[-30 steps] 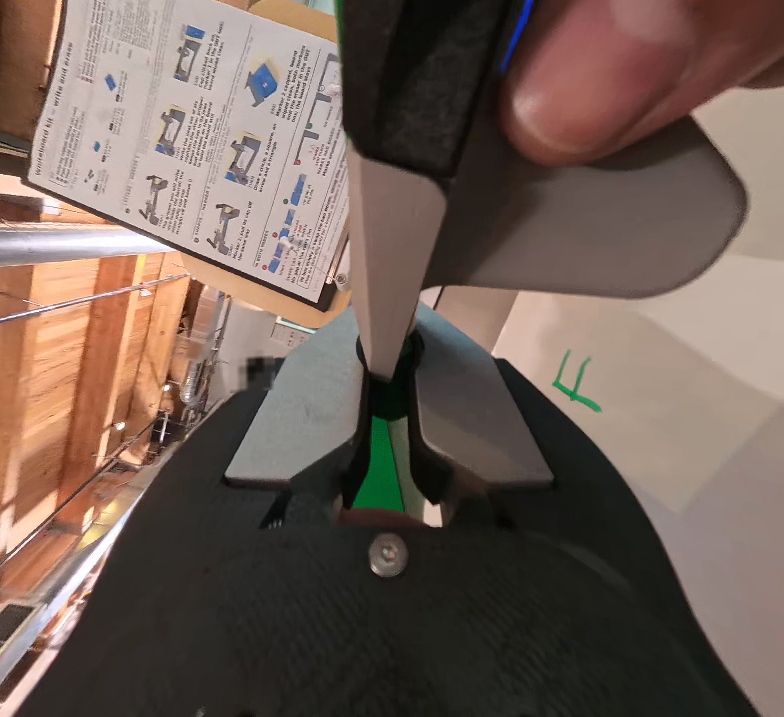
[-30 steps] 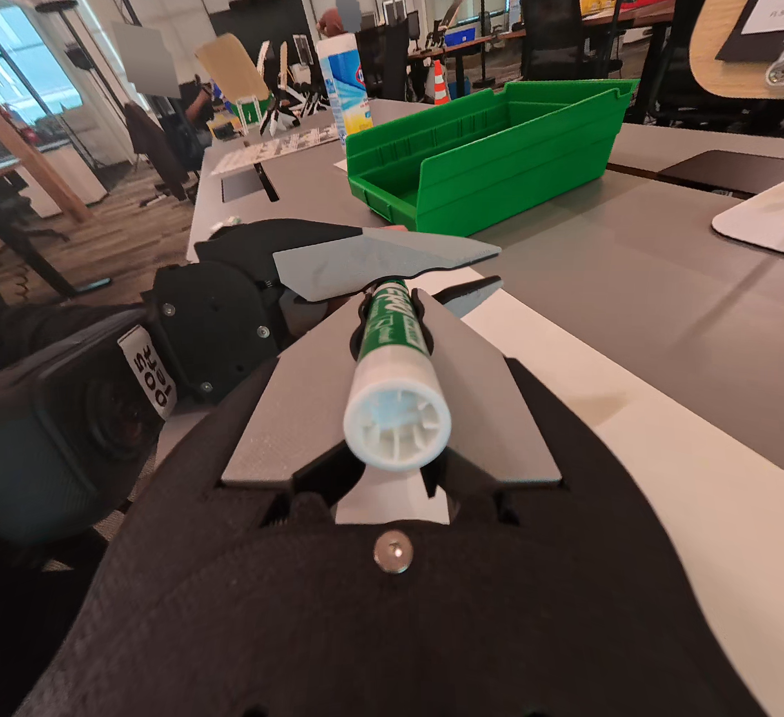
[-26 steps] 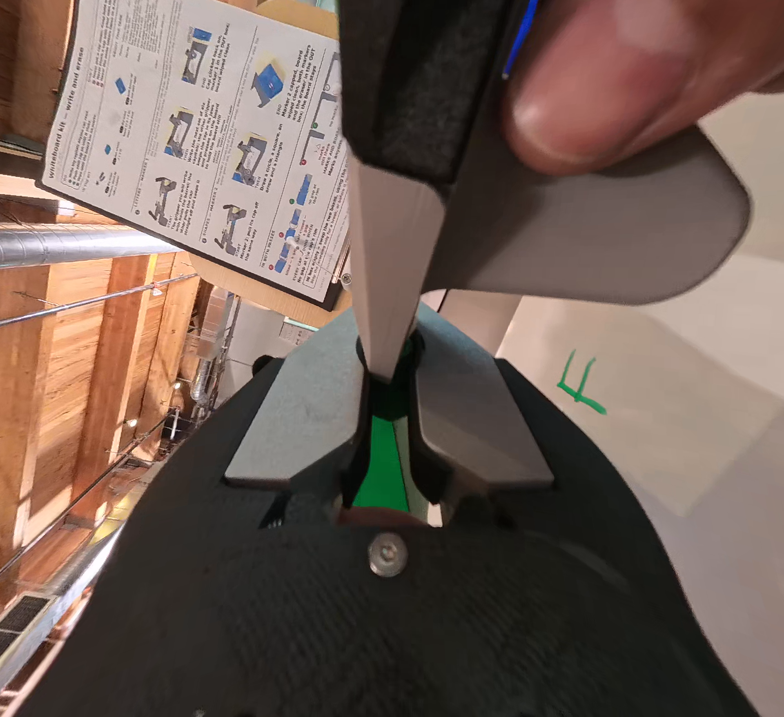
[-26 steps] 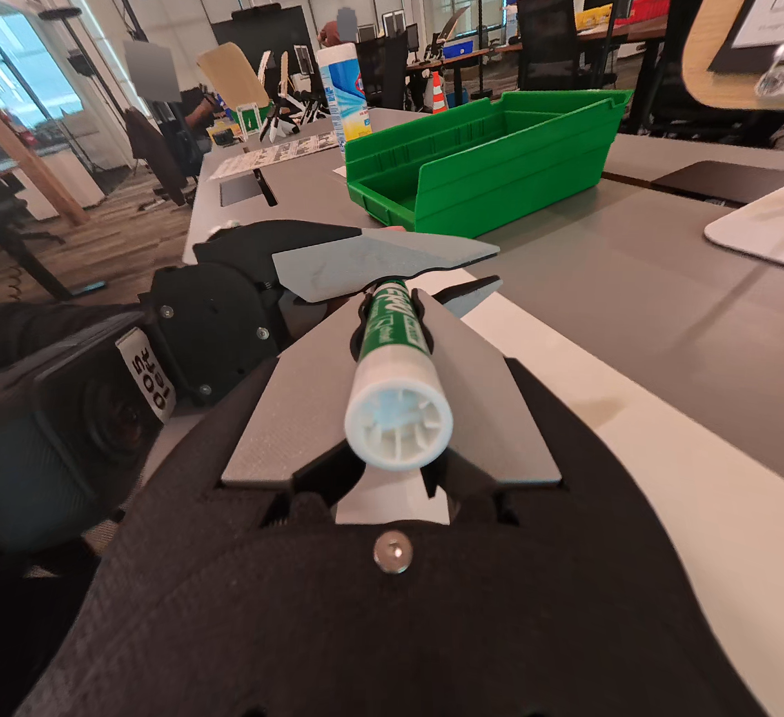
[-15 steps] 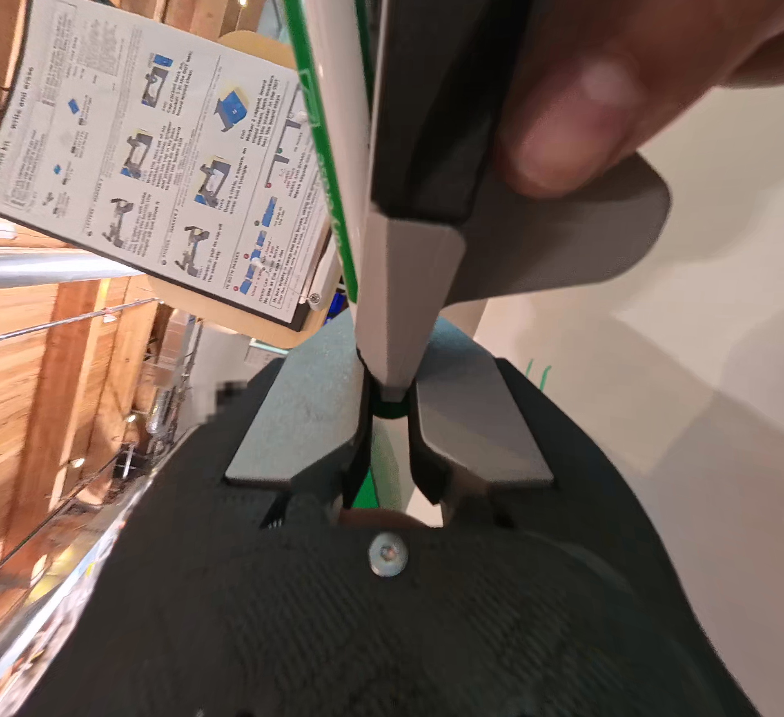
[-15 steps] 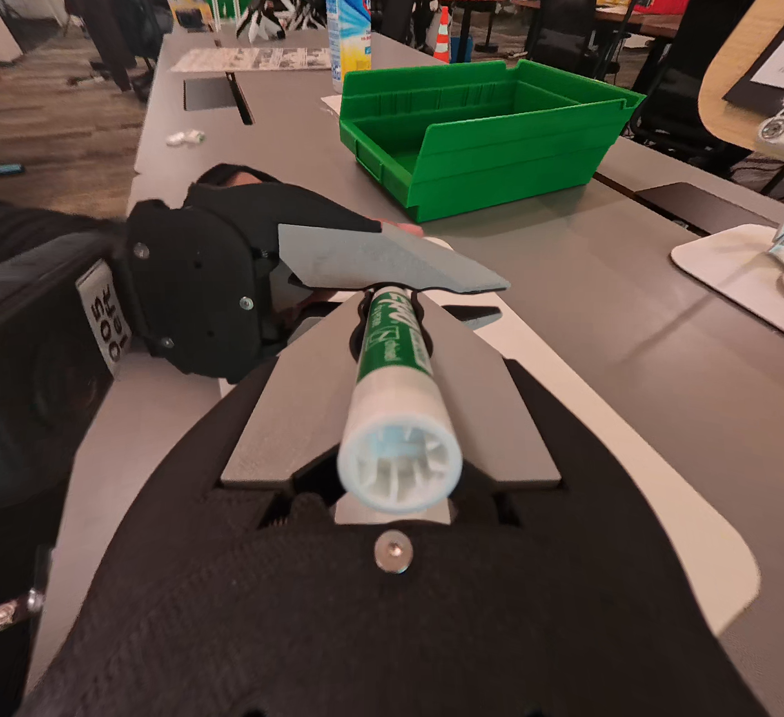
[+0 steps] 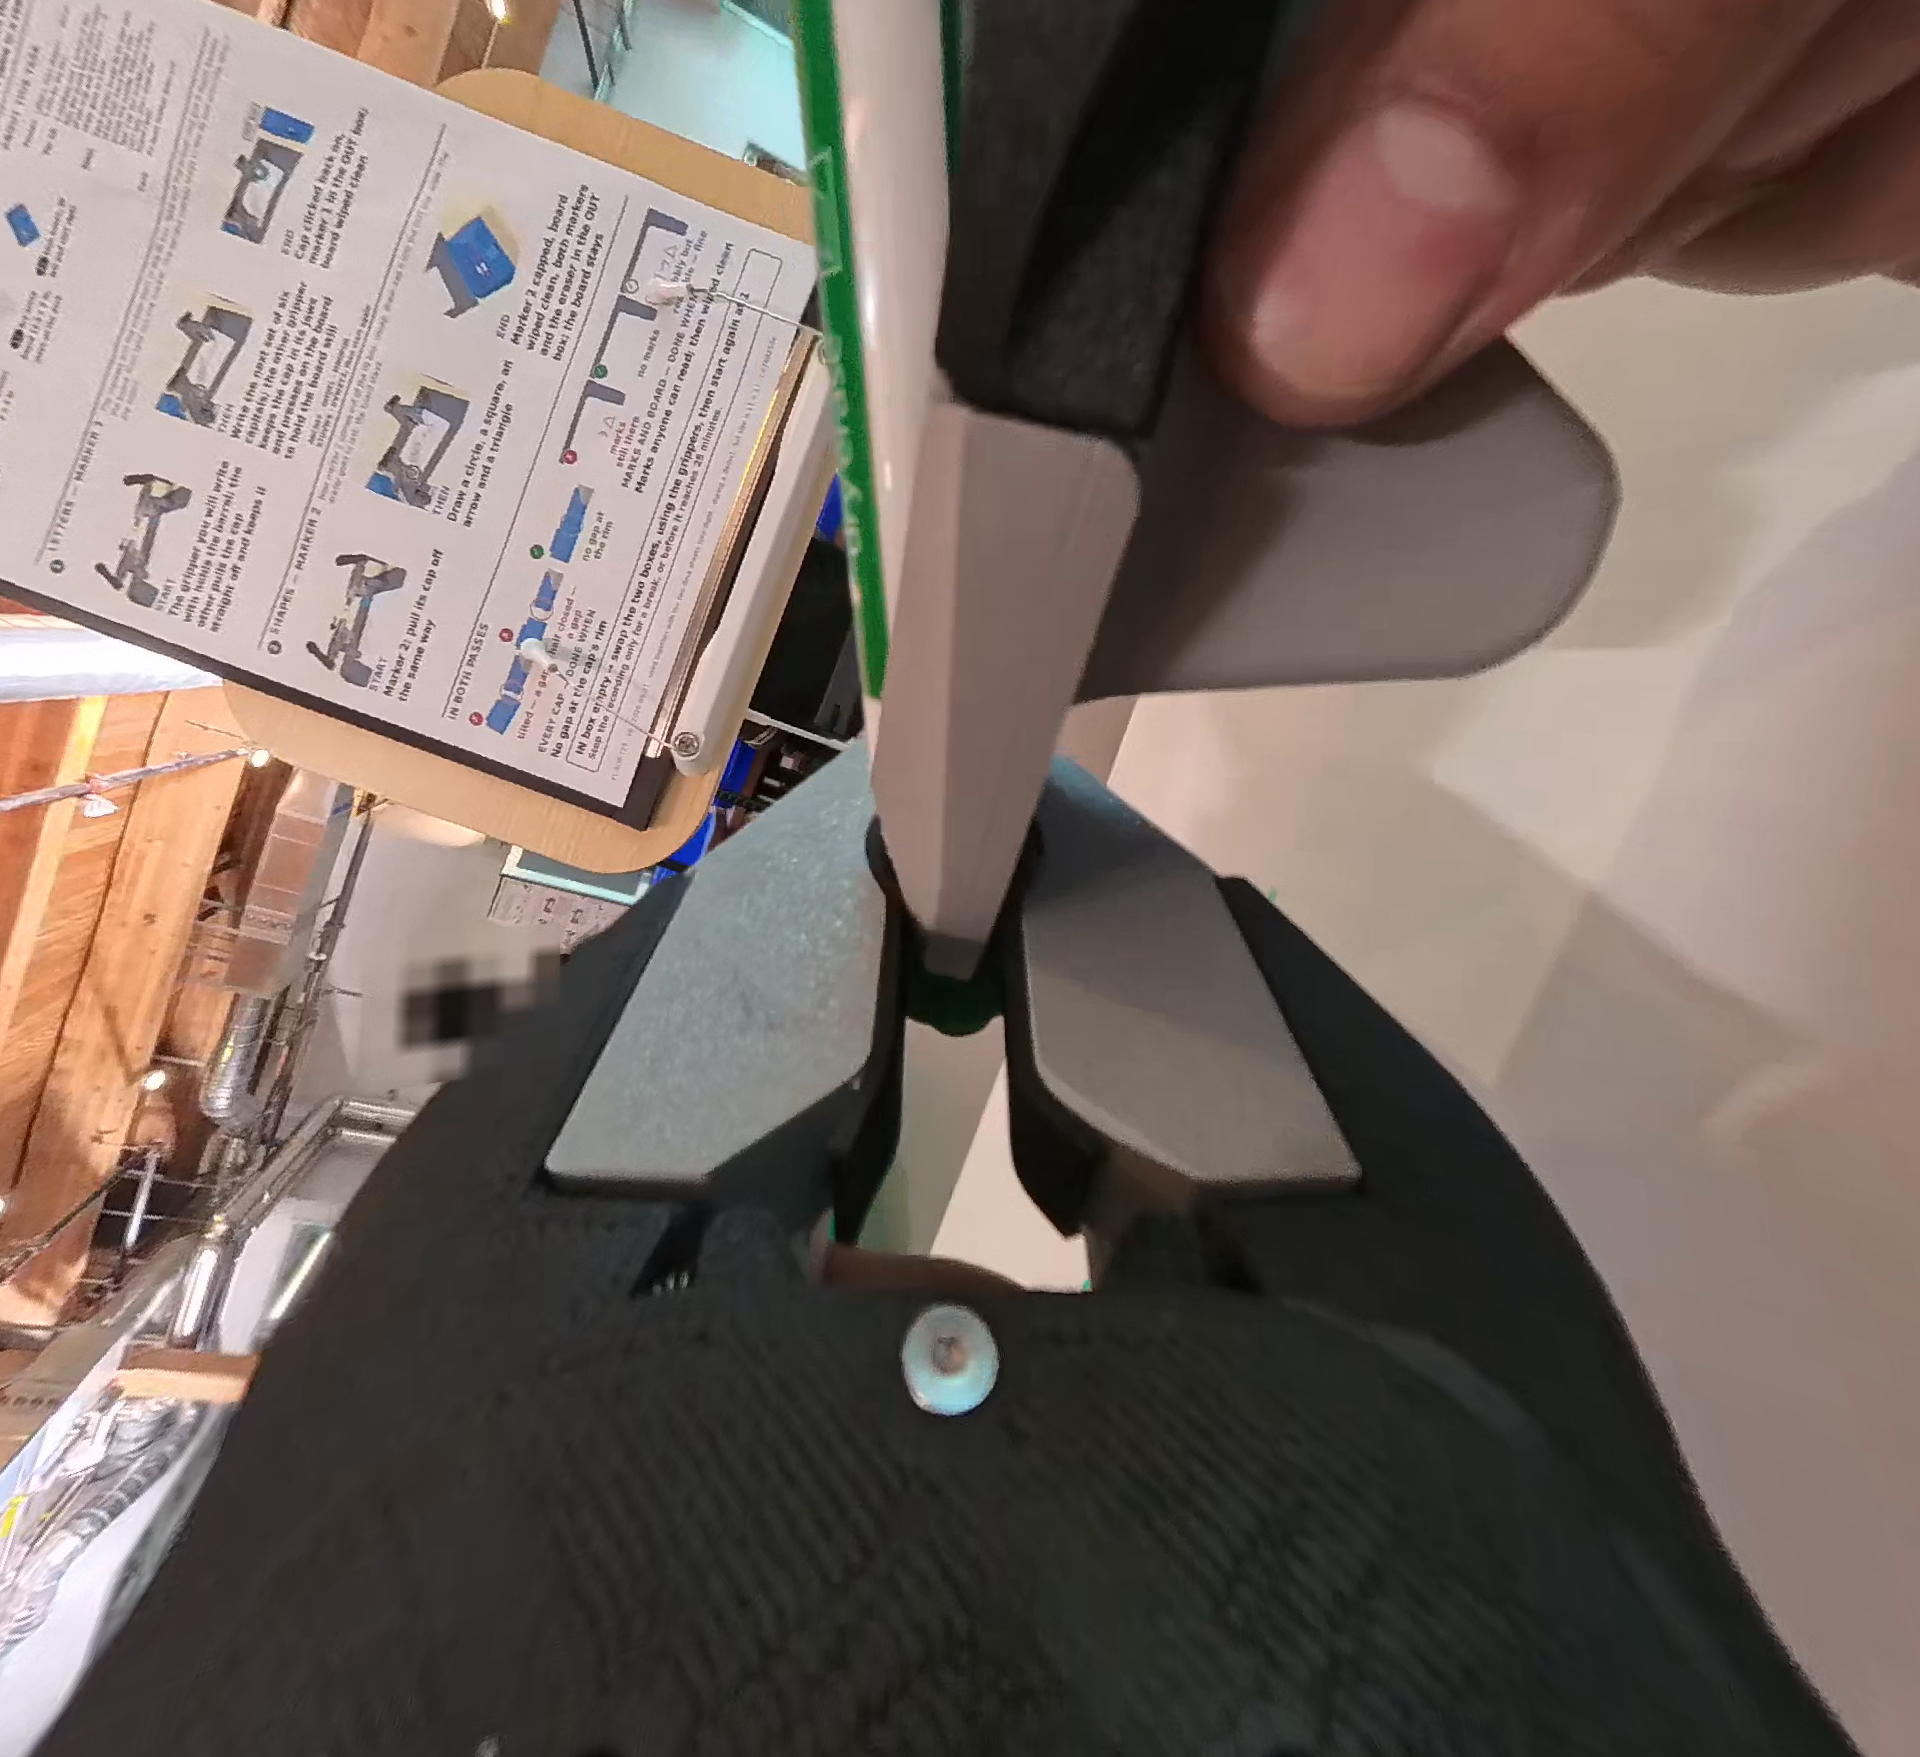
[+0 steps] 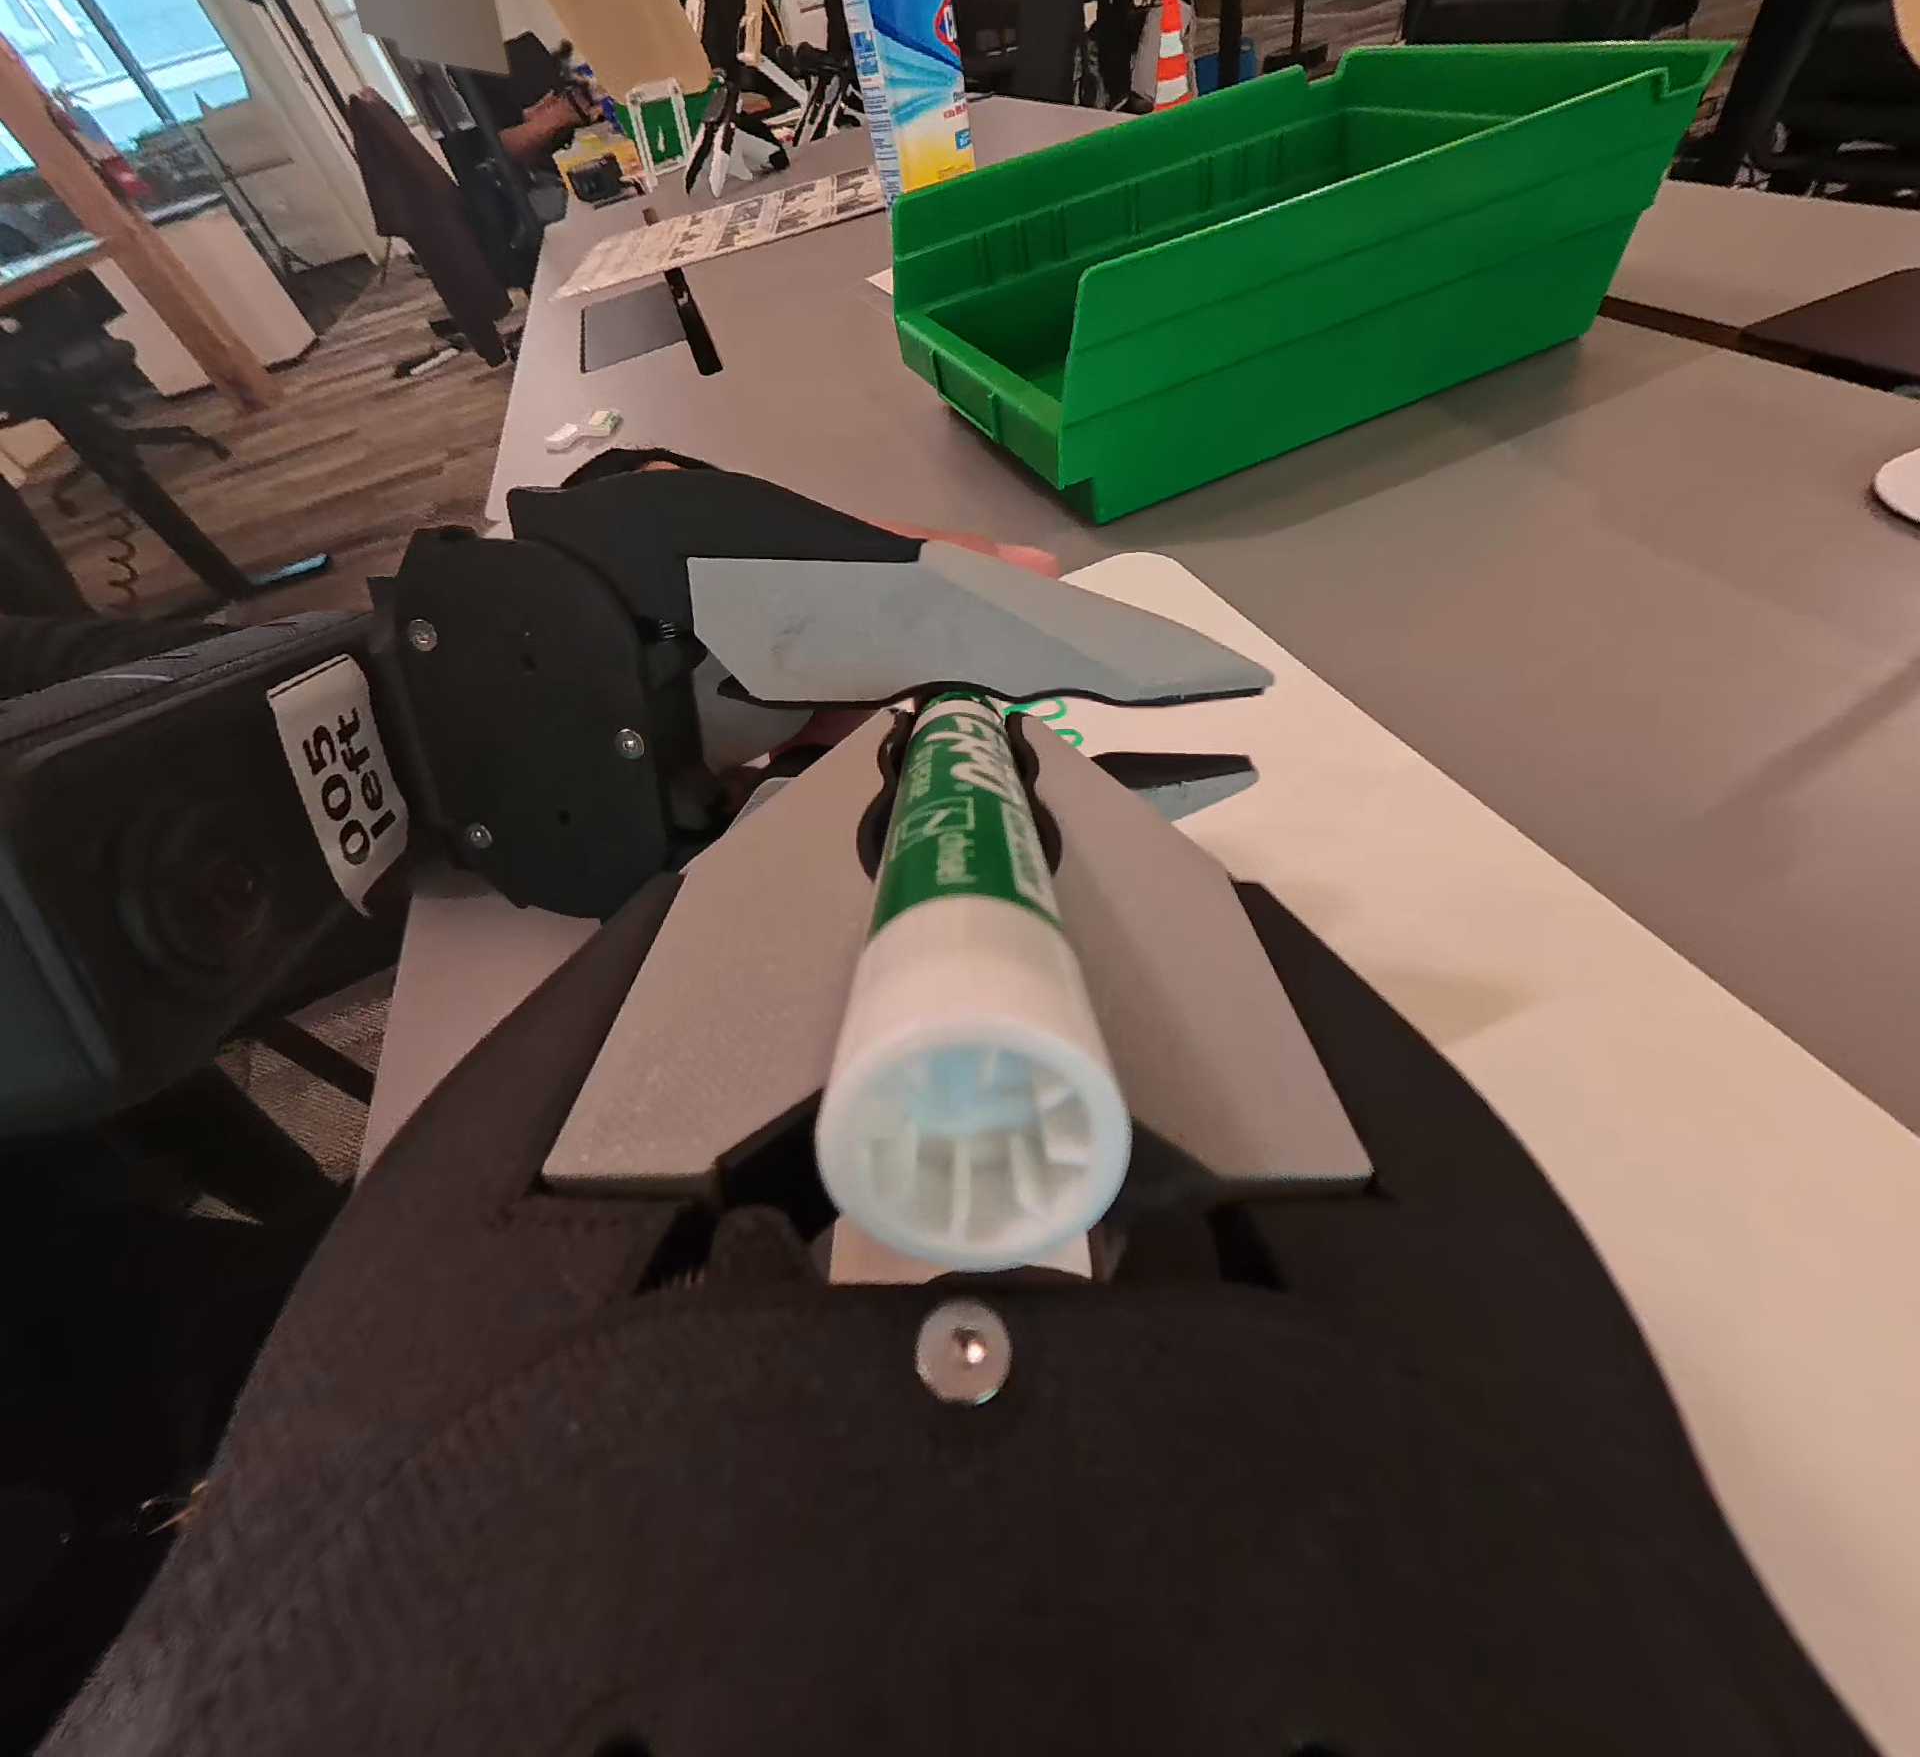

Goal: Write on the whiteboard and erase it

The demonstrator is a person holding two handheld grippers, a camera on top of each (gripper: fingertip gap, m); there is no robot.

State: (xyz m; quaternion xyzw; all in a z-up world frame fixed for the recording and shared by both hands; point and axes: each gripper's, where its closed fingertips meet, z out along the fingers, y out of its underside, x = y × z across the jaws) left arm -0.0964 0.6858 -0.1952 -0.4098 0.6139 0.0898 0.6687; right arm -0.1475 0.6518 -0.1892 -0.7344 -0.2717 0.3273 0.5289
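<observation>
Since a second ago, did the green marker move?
Yes. The right gripper tipped the green marker downward toward the whiteboard; the green bin now sits higher above it in the right wrist view.

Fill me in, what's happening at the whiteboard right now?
A person is working two handheld grippers over the whiteboard. The right gripper is clamped on the barrel of the green marker. The left gripper meets the marker's front end, closed on a green piece, apparently the cap, so this looks like capping or uncapping. Green marks are on the board.
</observation>
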